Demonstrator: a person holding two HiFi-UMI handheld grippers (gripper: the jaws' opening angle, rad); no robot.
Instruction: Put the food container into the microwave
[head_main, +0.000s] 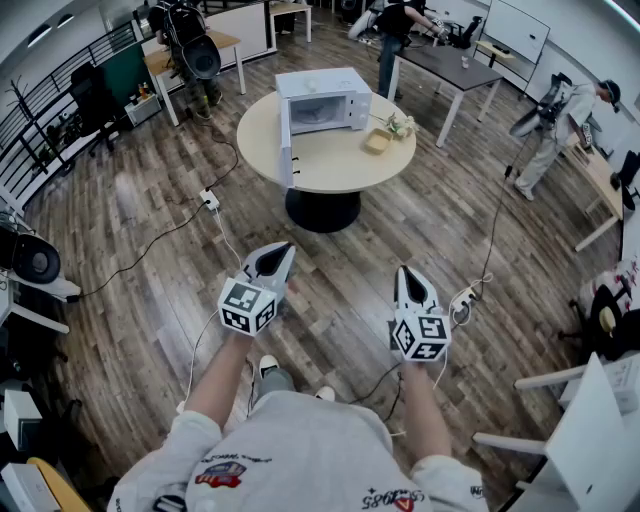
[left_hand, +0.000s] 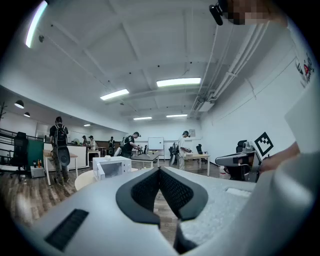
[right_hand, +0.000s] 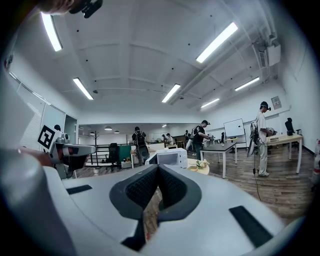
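Observation:
A white microwave (head_main: 322, 100) stands on a round beige table (head_main: 320, 160) far ahead, its door (head_main: 287, 140) swung open toward me. The small tan food container (head_main: 377, 141) sits on the table right of the microwave, beside a little plant (head_main: 400, 126). Both grippers are held level over the wood floor, well short of the table. My left gripper (head_main: 283, 248) is shut with nothing in it, its pads meeting at the tip (left_hand: 160, 170). My right gripper (head_main: 407, 270) is also shut and empty (right_hand: 158, 167). The right gripper view shows the microwave (right_hand: 170, 158) and the container (right_hand: 192, 167) in the distance.
Cables and a power strip (head_main: 210, 199) lie on the floor to the left, another strip (head_main: 463, 297) near my right gripper. A person (head_main: 392, 40) stands at a grey desk (head_main: 455, 65) behind the table, another person (head_main: 555, 120) at the right. Chairs and desks line the edges.

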